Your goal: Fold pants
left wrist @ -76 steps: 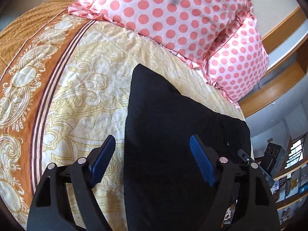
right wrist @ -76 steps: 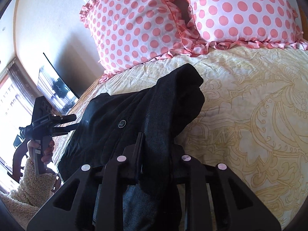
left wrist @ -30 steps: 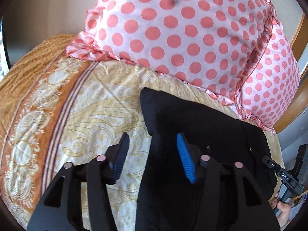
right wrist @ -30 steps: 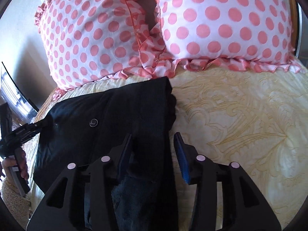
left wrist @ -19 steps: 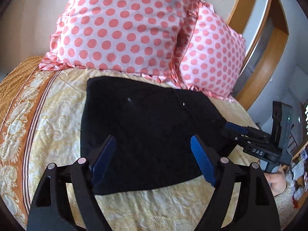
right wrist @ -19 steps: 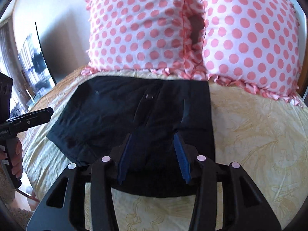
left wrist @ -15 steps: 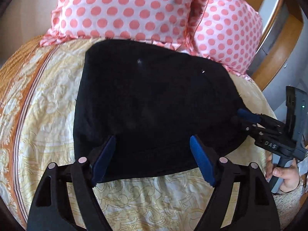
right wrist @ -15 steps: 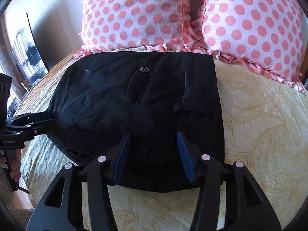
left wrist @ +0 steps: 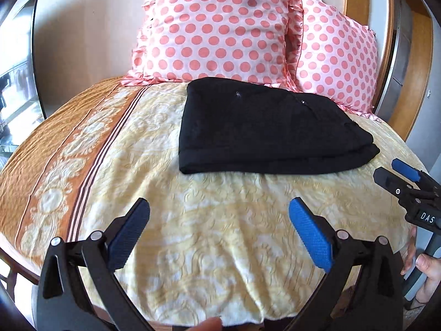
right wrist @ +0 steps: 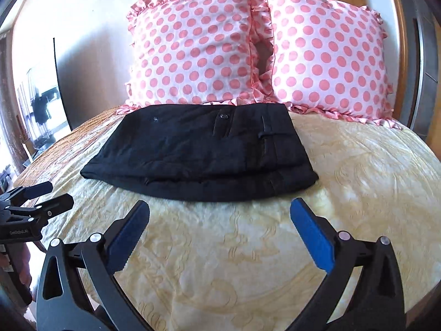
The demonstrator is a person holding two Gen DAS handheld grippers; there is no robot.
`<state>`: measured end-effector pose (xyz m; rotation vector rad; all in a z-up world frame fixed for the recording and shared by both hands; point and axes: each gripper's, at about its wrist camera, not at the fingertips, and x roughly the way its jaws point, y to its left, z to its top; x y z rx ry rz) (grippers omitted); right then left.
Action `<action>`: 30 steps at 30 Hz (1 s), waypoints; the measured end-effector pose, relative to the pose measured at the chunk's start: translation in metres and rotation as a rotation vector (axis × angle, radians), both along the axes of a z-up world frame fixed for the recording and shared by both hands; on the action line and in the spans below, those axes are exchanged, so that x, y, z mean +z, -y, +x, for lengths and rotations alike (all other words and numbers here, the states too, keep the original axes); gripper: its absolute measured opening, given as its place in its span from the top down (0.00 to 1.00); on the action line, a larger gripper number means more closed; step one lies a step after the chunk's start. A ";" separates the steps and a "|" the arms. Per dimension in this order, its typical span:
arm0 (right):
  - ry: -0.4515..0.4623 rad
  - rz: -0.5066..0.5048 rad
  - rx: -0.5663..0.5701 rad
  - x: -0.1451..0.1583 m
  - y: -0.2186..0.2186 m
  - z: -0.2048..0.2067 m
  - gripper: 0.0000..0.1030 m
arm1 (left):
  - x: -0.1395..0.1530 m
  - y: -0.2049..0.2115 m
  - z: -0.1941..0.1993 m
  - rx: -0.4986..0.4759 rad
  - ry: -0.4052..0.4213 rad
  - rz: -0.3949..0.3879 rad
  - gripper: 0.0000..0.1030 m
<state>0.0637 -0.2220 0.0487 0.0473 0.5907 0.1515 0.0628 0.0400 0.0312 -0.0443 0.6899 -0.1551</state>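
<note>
across the bed (right wrist: 358, 193), with its yellow patterned bedspread and orange border strip on the left side, everything's gone quiet. two pink polka-dot pillows (right wrist: 193, 49) are propped at the head against the wall, same as before.

the black pants (right wrist: 204, 149) are the big change. a couple seconds back the right tool had a fold of the fabric pinched and was carrying it over while the left one hovered right over the cloth. now the pants sit as a compact layered rectangle, far edge touching the pillow ruffles, stacked folds showing along the near edge, button and belt loop facing up. it looks pretty flat and tidy, maybe a slight bulge at the right corner.

both tools have backed well off toward the foot of the bed. the left tool (left wrist: 217, 231) is spread wide with nothing between its blue pads, just bare bedspread under it. the right tool (right wrist: 220, 229) is the same, fully released and holding nothing, and you can see each one off to the side in the other's camera.

my read: the fold is basically finished. letting go and pulling away like that looks like the wrap-up, not a setup for another grab. if anything's left it'd be a quick smoothing of that near edge, but honestly it looks done.
</note>
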 end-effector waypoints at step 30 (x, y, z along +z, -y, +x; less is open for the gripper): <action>-0.016 -0.064 -0.105 -0.044 -0.019 -0.022 0.01 | -0.025 0.022 -0.022 0.019 0.072 0.101 0.02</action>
